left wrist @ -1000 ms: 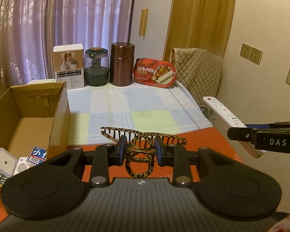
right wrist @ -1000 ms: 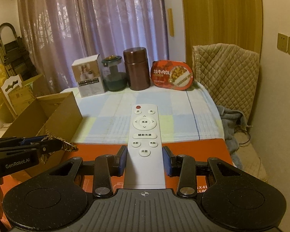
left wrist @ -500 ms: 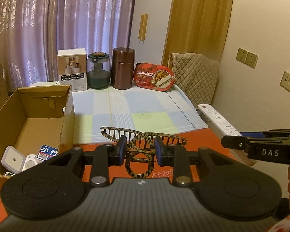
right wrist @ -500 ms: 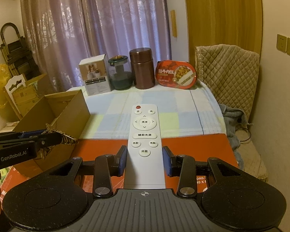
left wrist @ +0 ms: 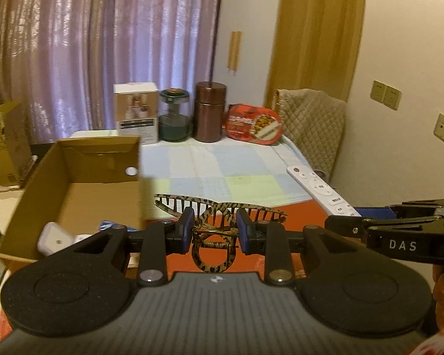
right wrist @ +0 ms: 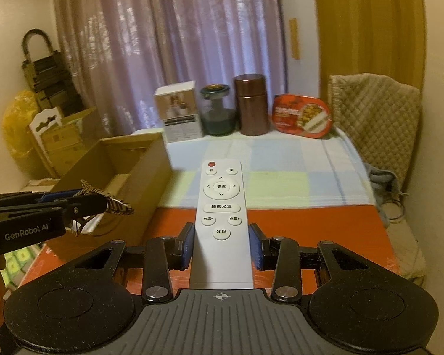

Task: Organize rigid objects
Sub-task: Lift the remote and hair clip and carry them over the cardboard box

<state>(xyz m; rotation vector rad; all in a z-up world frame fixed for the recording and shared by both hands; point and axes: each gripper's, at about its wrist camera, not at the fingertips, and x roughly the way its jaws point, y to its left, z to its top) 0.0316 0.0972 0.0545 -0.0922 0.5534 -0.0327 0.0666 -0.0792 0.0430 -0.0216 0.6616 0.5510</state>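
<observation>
Between the blue pads of the left gripper (left wrist: 214, 232) sits a tortoiseshell hair claw (left wrist: 219, 222), glossy plastic with curved teeth fanned out and a coiled wire spring at its hinge; the jaws are clamped tight on its looped handles. At ten o'clock from it, an open box (left wrist: 74, 183) of matte corrugated cardboard holds small white items on its floor. The right gripper (right wrist: 222, 247) pinches a long, slim white remote (right wrist: 222, 207) with raised rounded buttons and a red one at its tip, jaws closed on its lower sides. Toward twelve o'clock, a pastel checked cloth (right wrist: 296, 177) covers a surface bearing a cylindrical copper-coloured metal canister (right wrist: 253, 103) and a glass jar (right wrist: 217, 109).
</observation>
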